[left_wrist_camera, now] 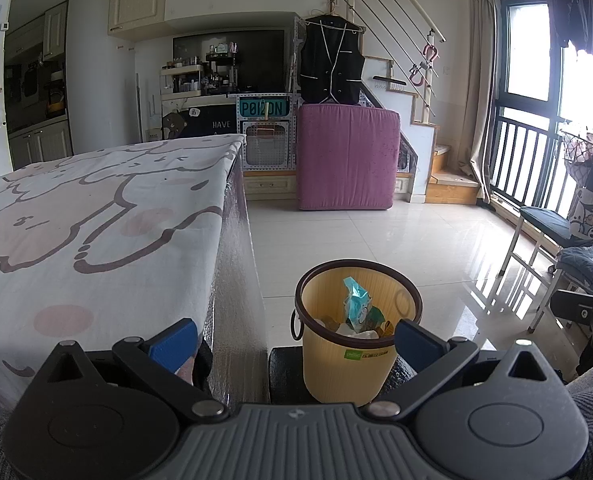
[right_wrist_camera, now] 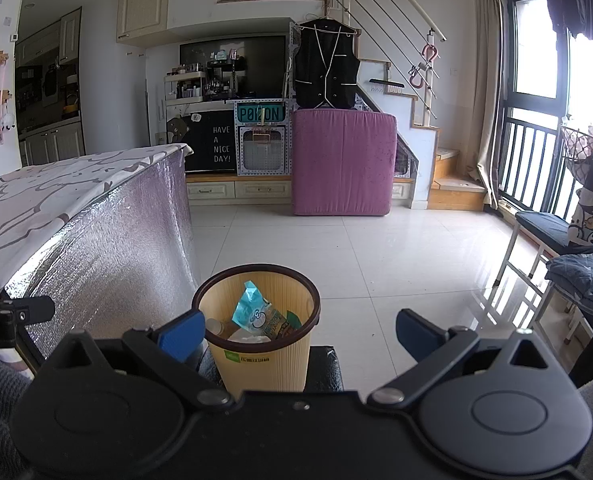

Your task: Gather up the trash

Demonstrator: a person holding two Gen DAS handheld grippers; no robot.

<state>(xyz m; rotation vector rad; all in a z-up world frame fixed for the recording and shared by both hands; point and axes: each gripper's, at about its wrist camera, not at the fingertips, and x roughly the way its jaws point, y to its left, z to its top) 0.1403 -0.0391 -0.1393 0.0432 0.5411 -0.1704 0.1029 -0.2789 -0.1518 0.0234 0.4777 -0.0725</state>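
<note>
Just trash inside bin, tools spread.

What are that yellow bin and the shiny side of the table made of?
The bin looks like moulded plastic: fine vertical ribs, matte yellow wall, glossy brown rim. The table side seems covered in silvery foil sheeting, crinkled and reflective; what lies beneath is hidden.
</note>
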